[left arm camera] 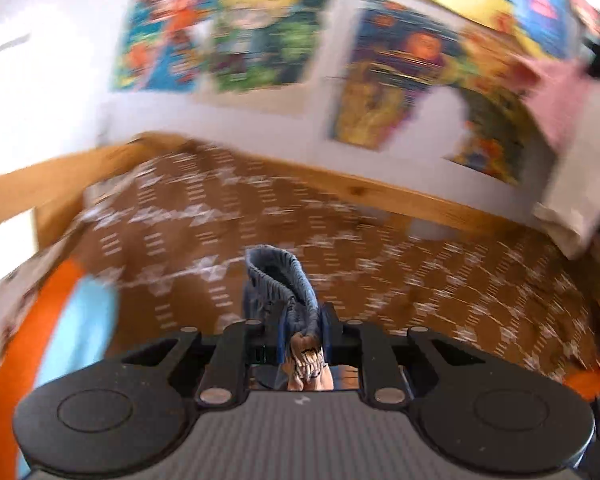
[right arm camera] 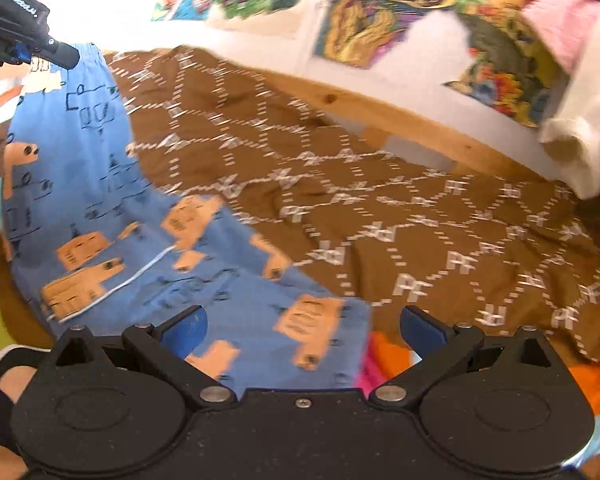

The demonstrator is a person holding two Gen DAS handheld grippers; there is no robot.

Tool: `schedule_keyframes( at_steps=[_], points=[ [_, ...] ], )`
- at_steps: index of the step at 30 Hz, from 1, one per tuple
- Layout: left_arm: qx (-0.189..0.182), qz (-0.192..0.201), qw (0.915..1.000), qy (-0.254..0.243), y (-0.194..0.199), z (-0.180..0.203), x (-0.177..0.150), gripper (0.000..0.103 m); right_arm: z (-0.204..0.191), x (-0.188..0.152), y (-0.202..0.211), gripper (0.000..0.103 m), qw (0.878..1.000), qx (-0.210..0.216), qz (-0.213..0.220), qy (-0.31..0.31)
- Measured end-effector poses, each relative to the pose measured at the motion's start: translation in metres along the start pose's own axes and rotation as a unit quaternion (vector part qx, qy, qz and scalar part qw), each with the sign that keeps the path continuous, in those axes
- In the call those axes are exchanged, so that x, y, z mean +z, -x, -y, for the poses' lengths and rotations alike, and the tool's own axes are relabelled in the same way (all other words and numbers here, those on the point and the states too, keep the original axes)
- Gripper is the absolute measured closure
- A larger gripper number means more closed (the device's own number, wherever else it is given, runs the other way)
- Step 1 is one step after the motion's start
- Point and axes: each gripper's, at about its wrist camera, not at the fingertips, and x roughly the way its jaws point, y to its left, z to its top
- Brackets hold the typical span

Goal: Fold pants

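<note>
Step in hand: lifting and straightening the pants (right arm camera: 140,216) before the first fold, as I judge it.
Left gripper (left arm camera: 302,340): jaws clamped tight on the gathered elastic waistband, which bunches up between the fingers.
Right gripper (right arm camera: 300,328): jaws spread wide, holding nothing (the blue cloth passes just ahead of them).
Pants, place: hanging over the near left side of the bed (right arm camera: 380,184), above its brown patterned cover.
Pants, long axis: waistband high at far left, the leg end low and near, by the right gripper.
Next move: probably the free claw closes on the hem, so both ends can be laid flat.
</note>
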Motion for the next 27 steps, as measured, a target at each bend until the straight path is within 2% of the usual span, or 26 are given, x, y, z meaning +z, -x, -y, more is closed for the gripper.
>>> schedule_keyframes(
  at_steps=[3, 8, 12, 15, 18, 19, 22, 24, 27],
  points=[
    [-0.046, -0.013, 0.9974, -0.053, -0.007, 0.045, 0.000, 0.084, 0.022, -0.001, 0.006, 0.001, 1.000, -0.016, 0.009, -0.019],
    [-0.117, -0.048, 0.9835, -0.129, -0.025, 0.117, -0.027, 0.084, 0.061, -0.011, 0.017, 0.001, 0.998, -0.051, 0.009, -0.036],
    [-0.134, -0.077, 0.9698, -0.189, -0.039, 0.170, -0.056, 0.084, 0.085, -0.027, 0.025, 0.001, 0.996, -0.080, -0.004, -0.047],
    [-0.137, -0.088, 0.9590, -0.232, -0.047, 0.198, -0.080, 0.084, 0.101, -0.040, 0.031, 0.001, 0.993, -0.095, -0.017, -0.064],
    [-0.151, -0.102, 0.9497, -0.254, -0.052, 0.216, -0.102, 0.082, 0.113, -0.053, 0.035, 0.001, 0.992, -0.105, -0.030, -0.069],
    [-0.161, -0.115, 0.9447, -0.261, -0.056, 0.219, -0.110, 0.080, 0.114, -0.056, 0.036, 0.001, 0.991, -0.107, -0.034, -0.068],
    [-0.167, -0.142, 0.9383, -0.268, -0.062, 0.222, -0.125, 0.056, 0.119, -0.065, 0.036, 0.001, 0.990, -0.110, -0.045, -0.070],
    [-0.160, -0.139, 0.9395, -0.269, -0.057, 0.218, -0.127, 0.032, 0.121, -0.067, 0.035, 0.001, 0.990, -0.110, -0.049, -0.077],
    [-0.161, -0.128, 0.9447, -0.256, -0.046, 0.203, -0.121, 0.020, 0.122, -0.064, 0.033, 0.001, 0.990, -0.109, -0.047, -0.082]
  ],
)
